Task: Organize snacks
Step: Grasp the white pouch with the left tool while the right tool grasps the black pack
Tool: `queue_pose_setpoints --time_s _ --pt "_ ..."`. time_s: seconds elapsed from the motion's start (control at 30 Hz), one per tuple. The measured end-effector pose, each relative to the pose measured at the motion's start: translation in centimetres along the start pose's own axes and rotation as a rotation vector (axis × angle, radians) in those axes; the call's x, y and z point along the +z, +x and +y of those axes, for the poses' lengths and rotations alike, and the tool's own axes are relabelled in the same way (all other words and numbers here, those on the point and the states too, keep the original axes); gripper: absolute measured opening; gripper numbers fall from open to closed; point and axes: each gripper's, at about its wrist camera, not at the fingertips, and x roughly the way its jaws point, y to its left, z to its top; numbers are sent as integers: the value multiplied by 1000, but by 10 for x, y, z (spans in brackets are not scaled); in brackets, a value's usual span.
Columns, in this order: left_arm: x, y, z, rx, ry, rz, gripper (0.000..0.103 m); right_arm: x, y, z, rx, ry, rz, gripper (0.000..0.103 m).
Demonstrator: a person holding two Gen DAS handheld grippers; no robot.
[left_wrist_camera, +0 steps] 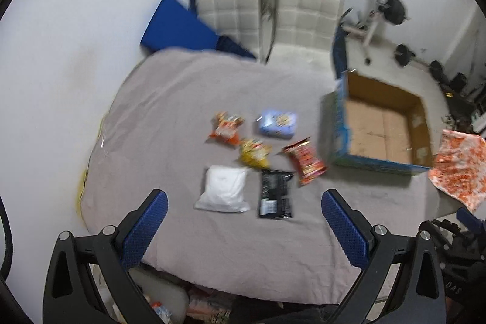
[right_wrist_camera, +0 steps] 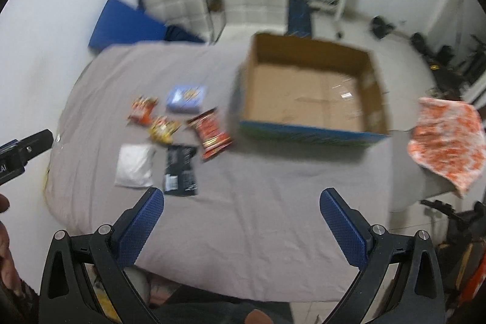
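Both views are motion-blurred and look down on a bed covered with a grey sheet (left_wrist_camera: 170, 123). The left gripper (left_wrist_camera: 244, 199) hangs above the near edge of the bed with its blue-padded fingers (left_wrist_camera: 148, 220) spread wide and nothing between them. The right gripper (right_wrist_camera: 241, 198) is likewise fully spread and holds nothing, its fingers framing bare sheet.

The snacks lie in a loose cluster on the sheet. In the left wrist view, a white pouch (left_wrist_camera: 223, 189) lies at about 11 o'clock from the midpoint of the left gripper, with a black packet (left_wrist_camera: 275, 193) just beside it on the right. Past them sit a yellow bag (left_wrist_camera: 253, 154), an orange bag (left_wrist_camera: 226, 128) at 11 o'clock from the yellow one, a pale blue pack (left_wrist_camera: 278, 123) at 1 o'clock from it, and a red bag (left_wrist_camera: 305, 161) tilted at 3 o'clock from it, its far end close to the box; the blur hides whether it touches.

An open cardboard box (left_wrist_camera: 391, 164) with blue printed sides stands on the bed at about 2 o'clock from the cluster, its brown inside showing no contents. In the right wrist view the box (right_wrist_camera: 303, 135) lies at 12 o'clock from the right gripper and the snacks at 10 o'clock. An orange and white cloth (right_wrist_camera: 446, 138) hangs at the right edge of the bed, at 3 o'clock from the box
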Motion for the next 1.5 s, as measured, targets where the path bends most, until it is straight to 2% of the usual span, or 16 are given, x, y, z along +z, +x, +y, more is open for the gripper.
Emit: queue_pose_setpoints --time_s 0.1,0.2,0.33,0.43,0.63,0.77,0.83,0.9,1.03,1.17,1.5 --pt "1 41 20 10 -24 68 103 12 62 26 42 -16 89 103" --pt "-2 98 42 21 -48 166 103 19 123 50 60 -15 167 103" --pt "-9 169 52 23 -36 286 103 23 205 72 51 5 259 103" --pt "-16 228 53 3 -20 387 103 20 240 79 41 21 308 103" --pt "-28 318 49 -35 -7 513 103 14 281 94 32 35 367 103" --pt "-39 347 39 -58 23 571 103 15 299 106 23 35 375 103" --pt "-42 357 37 -33 29 573 102 18 304 110 22 38 387 103" --pt "-44 364 37 -43 21 568 93 20 312 116 21 35 402 103" --pt "-46 364 49 -68 -29 549 88 24 334 132 19 31 429 103" --pt "-52 364 61 -21 -37 529 88 24 349 149 -1 28 454 103" --pt "-67 376 66 -6 -38 520 88 21 392 161 -33 61 529 96"
